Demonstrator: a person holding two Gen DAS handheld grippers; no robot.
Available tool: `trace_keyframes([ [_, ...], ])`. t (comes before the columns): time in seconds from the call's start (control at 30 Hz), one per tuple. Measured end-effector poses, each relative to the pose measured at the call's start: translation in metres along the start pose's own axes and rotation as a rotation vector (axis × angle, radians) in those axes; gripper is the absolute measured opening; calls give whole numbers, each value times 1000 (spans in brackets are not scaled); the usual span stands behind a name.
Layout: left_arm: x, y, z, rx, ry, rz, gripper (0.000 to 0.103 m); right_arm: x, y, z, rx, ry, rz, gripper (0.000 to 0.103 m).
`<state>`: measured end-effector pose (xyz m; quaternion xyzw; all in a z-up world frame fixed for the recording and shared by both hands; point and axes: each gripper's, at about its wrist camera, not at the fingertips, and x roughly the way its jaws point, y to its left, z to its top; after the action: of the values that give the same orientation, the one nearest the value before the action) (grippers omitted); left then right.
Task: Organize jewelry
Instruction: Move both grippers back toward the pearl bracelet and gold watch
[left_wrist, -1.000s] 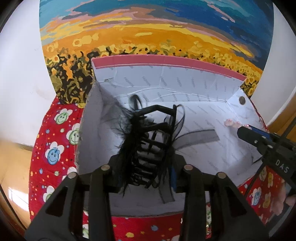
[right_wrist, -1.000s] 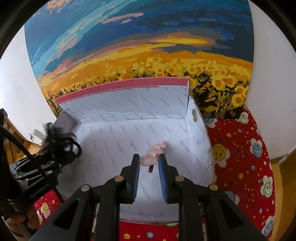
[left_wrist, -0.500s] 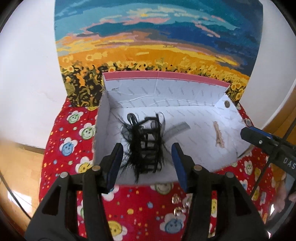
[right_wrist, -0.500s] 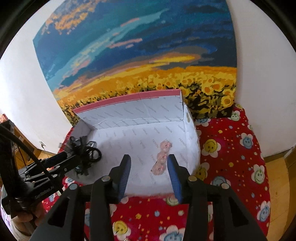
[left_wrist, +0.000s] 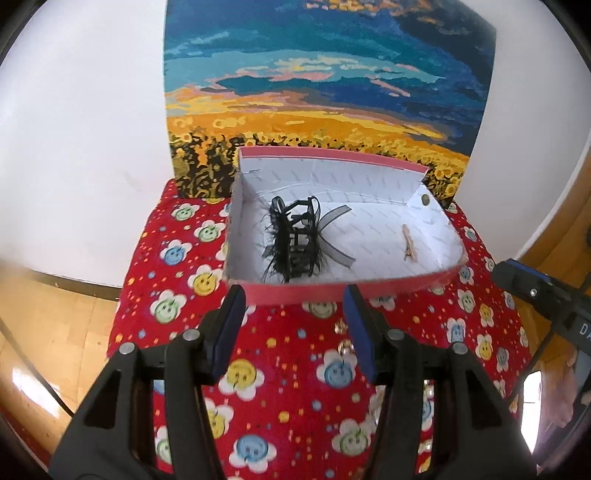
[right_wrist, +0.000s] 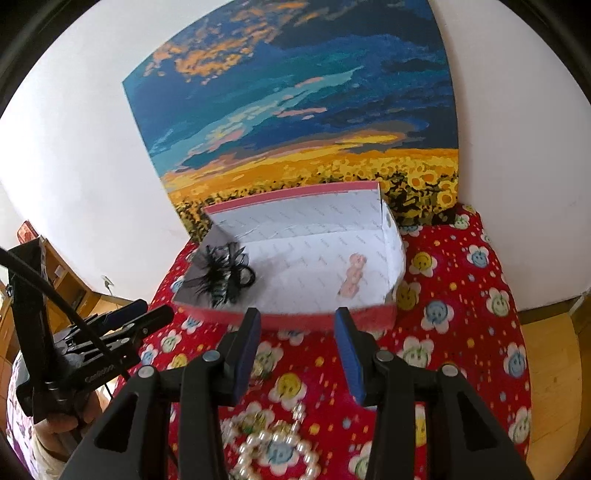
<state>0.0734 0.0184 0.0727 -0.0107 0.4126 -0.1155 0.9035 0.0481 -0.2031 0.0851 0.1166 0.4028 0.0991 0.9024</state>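
The left gripper (left_wrist: 293, 325) and the right gripper (right_wrist: 297, 345) both hang over the red smiley-flower cloth (left_wrist: 173, 280) just in front of the shallow pink-rimmed white-lined cardboard box (left_wrist: 295, 293), each with its blue-padded fingers apart and holding nothing. Inside the box, the black feathered claw hair clip (left_wrist: 295, 240) lies at the left end and the pink flower hair clip (right_wrist: 354, 275) near the right wall, well apart. A white pearl-bead bracelet (right_wrist: 273, 448) rests on the cloth below the right gripper.
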Motion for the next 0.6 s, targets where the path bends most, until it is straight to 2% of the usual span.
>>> trace_keyframes([
  [0.33,-38,0,-39,-2,-21,6,47,-33,6,-47,32,22,10,44],
  [0.6,-46,0,-74,-17,11,0,47,-42,5,-81,54,45,12,44],
])
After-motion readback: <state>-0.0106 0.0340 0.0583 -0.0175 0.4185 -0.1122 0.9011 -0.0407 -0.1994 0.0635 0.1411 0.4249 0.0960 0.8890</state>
